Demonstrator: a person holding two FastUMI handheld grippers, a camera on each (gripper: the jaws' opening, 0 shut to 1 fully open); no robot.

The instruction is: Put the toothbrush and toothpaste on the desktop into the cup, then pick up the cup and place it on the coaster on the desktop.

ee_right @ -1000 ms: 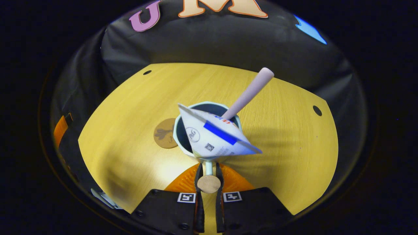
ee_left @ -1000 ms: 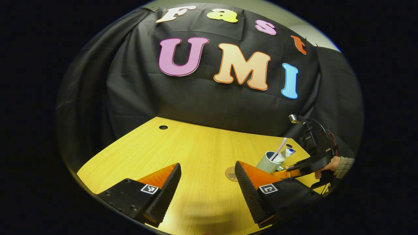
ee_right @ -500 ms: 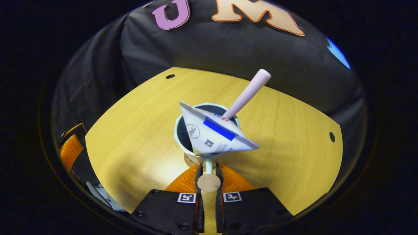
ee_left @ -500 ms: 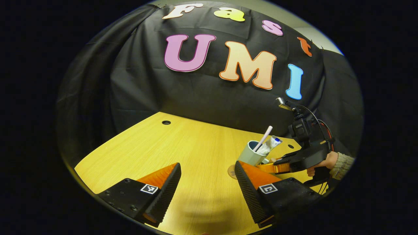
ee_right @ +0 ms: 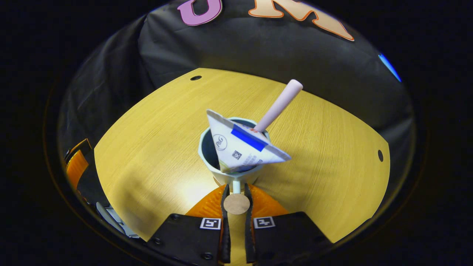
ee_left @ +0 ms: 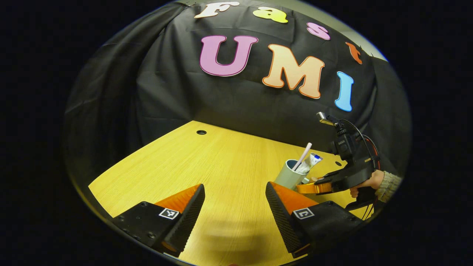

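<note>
A: Left gripper (ee_left: 234, 210)?
B: Fingers spread wide over bare table (ee_left: 207, 166), holding nothing.

A: And the right gripper (ee_right: 236, 195)?
B: Fingers pinching the cup (ee_right: 221, 162) by its handle. The toothpaste (ee_right: 242, 149) and toothbrush (ee_right: 279, 105) stand inside it, near the table's right edge.

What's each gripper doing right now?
Left gripper: open, empty.
Right gripper: shut on the cup handle; toothbrush and toothpaste inside.
</note>
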